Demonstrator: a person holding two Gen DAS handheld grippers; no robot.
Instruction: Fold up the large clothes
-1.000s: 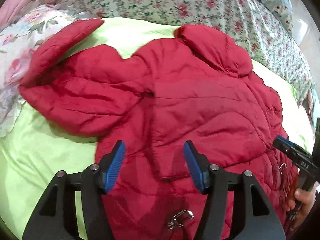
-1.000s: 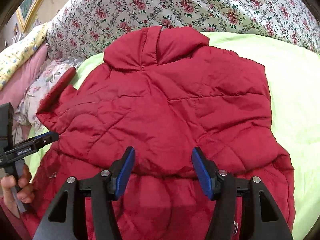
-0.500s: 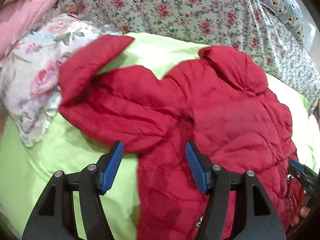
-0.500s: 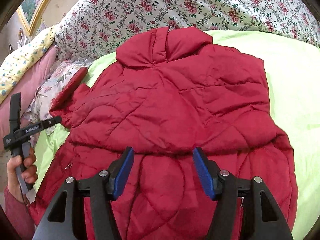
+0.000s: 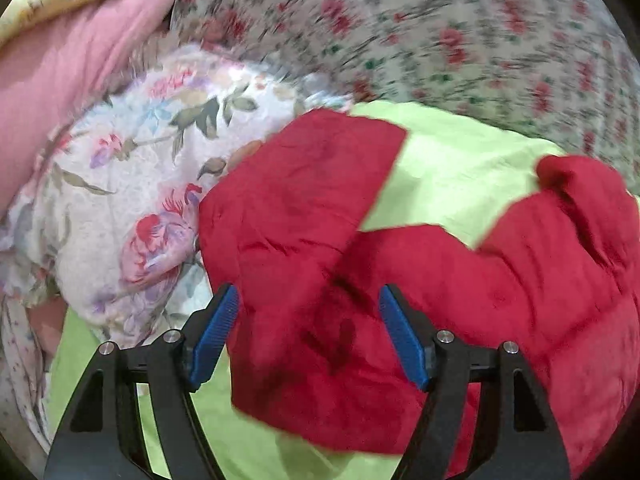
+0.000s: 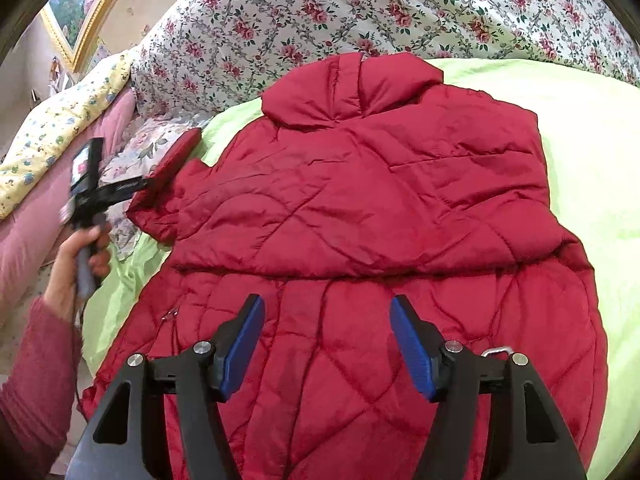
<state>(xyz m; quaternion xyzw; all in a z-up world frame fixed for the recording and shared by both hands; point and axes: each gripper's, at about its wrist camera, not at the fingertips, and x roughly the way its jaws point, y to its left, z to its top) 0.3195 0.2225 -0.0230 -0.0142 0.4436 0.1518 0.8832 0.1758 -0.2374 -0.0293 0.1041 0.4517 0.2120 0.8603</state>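
A red quilted jacket (image 6: 360, 200) lies spread on the lime-green sheet (image 6: 580, 184), collar toward the far side. Its left sleeve (image 5: 304, 208) sticks out onto a floral pillow (image 5: 132, 184). My left gripper (image 5: 308, 292) hovers over that sleeve; its jaws are opening and the sleeve lies below them, unpinched. In the right wrist view the left gripper (image 6: 132, 186) shows at the far left, held in a hand (image 6: 80, 256). My right gripper (image 6: 327, 300) hangs above the jacket's lower half, jaws opening, pads (image 6: 244, 344) not pressing the cloth.
A rose-patterned quilt (image 6: 360, 8) is piled along the far side of the bed. A pink pillow (image 5: 68, 60) and a yellow flowered blanket (image 6: 52, 128) lie to the left. A gold-framed picture (image 6: 80, 4) hangs on the wall.
My left gripper swung left from the jacket's body to above the left sleeve, and its jaws widened. My right gripper drew back a little, showing more of the jacket's lower part.
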